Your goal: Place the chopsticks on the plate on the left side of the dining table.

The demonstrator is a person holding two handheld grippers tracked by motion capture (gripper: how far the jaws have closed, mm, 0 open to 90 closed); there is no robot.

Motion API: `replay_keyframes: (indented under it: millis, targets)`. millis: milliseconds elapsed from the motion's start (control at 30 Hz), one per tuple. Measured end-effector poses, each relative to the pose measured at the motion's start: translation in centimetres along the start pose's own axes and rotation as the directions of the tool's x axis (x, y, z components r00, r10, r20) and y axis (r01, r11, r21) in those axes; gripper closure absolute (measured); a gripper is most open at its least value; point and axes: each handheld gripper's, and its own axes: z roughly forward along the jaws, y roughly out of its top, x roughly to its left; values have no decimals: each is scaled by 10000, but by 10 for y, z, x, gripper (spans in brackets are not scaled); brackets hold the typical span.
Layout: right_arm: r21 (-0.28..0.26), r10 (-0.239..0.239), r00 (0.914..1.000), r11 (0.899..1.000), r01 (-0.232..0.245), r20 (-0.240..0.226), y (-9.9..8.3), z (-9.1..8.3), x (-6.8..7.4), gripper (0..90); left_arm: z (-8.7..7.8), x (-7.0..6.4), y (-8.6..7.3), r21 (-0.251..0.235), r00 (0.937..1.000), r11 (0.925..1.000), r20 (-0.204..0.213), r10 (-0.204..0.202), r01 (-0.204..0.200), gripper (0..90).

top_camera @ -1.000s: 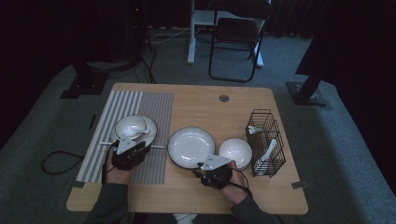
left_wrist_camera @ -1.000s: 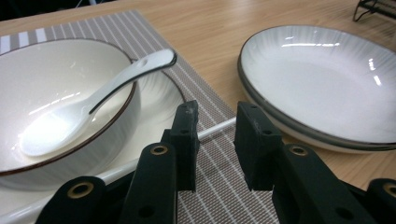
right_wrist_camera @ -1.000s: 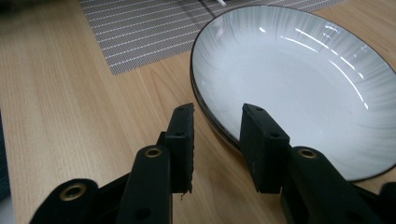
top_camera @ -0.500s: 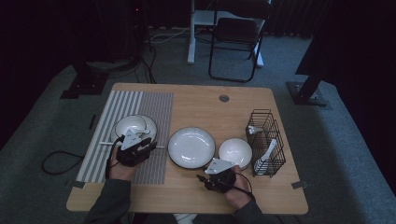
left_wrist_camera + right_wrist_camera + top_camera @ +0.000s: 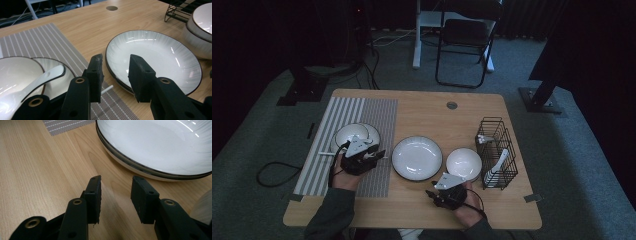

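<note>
- High view: a plate (image 5: 417, 158) is seen at the table's (image 5: 427, 107) middle, between a mat (image 5: 362, 112) on the left and a bowl (image 5: 464, 164) on the right; a wire rack (image 5: 497, 150) stands beyond the bowl.
- Left gripper (image 5: 115, 71): jaws are held apart with nothing between them, over the mat's edge just beside the plate's rim; a thin white stick (image 5: 107, 89) lies under them; bowls with a spoon (image 5: 37, 83) sit to its side.
- Right gripper (image 5: 116, 192): jaws are likewise parted and empty, low over bare wood near the plate's near rim.
- Risks, as judged: the glazed rim could slip from the pads if gripped shallowly; the plate could be pushed into the bowl if approached too flat; the stick could be caught by the left jaws.
</note>
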Motion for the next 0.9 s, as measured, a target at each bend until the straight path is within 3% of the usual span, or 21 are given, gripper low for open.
replay_keyframes:
  millis: [467, 900]
  targets:
    - [84, 221, 9998, 9997, -221, -28, -8, 3, 0, 580, 7, -10, 15, -79, 9983, 9992, 434, 396, -393, 637]
    - [100, 363, 9993, 9993, -362, -88, -11, 6, 0, 574, 17, -19, 23, -21, 9953, 9990, 862, 451, -451, 633]
